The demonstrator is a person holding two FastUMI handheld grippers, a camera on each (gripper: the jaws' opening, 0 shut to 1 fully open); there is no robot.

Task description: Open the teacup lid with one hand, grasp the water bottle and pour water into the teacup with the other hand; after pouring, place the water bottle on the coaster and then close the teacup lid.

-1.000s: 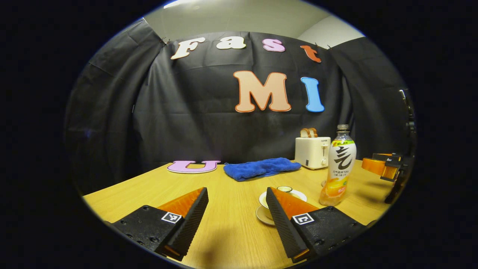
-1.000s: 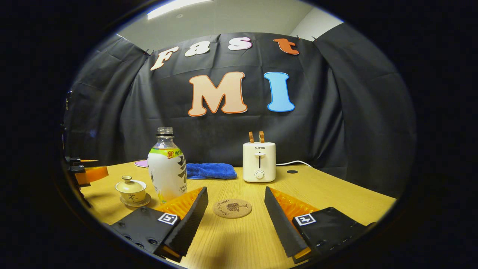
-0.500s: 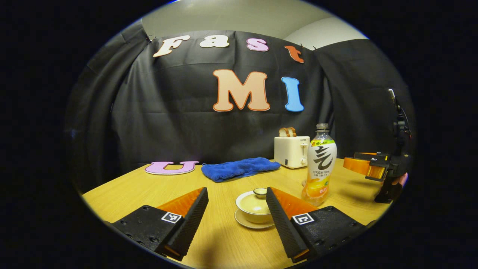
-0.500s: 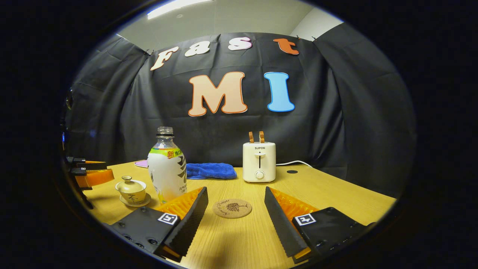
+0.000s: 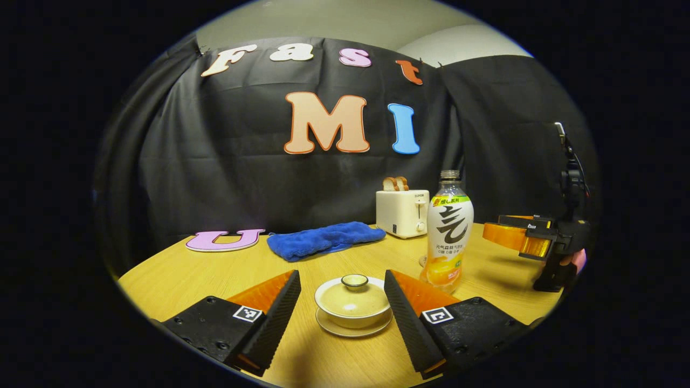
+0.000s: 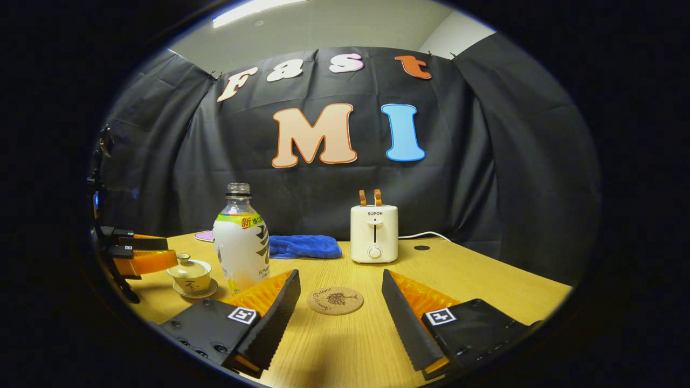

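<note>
Left gripper (image 5: pixel 342 302) spread wide, empty; straight ahead between its black ribbed fingers (image 5: pixel 280 312), untouched, lidded cream ceramic teacup (image 5: pixel 353 302) on saucer, knob up; beyond right, upright orange-labelled plastic water bottle (image 5: pixel 449 231); right gripper (image 6: pixel 340 304) likewise parted, facing round cork coaster (image 6: pixel 335 300).

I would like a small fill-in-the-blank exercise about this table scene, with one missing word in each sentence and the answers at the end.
1. The lid rests on the teacup, so the cup is ____.
2. The left gripper has its fingers ____, one on each side of the teacup.
3. The water bottle has no ____ on its neck.
4. The coaster lies between the open fingers of the ____ gripper.

Answers: closed; open; cap; right
</note>
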